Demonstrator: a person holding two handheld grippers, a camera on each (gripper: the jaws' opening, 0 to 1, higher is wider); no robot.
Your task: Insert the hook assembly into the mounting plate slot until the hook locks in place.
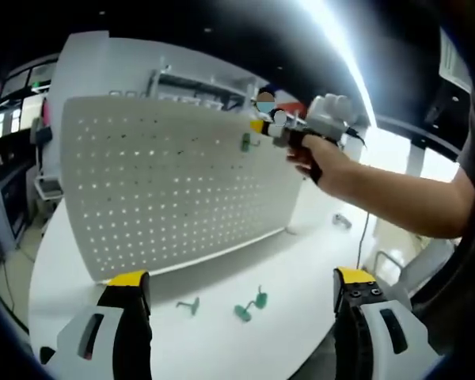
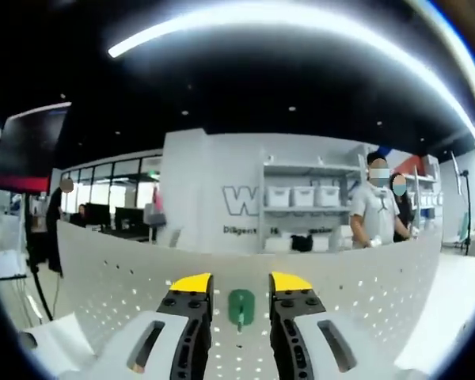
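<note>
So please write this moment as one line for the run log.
right tool: open, at small green plastic hook on white perforated pegboard | left tool: open, idle | two green hooks on white table

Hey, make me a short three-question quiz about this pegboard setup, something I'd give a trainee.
1. True or false: a green hook sits on the pegboard, between the right gripper jaws, which stand open around it.
2. How many green hooks lie loose on the white table in front of the board in the left gripper view?
A. none
B. two
C. five
3. Fill in: the left gripper hangs open above the ____, holding nothing.

Key
1. True.
2. B: a smaller hook and a larger one.
3. Table.
</note>
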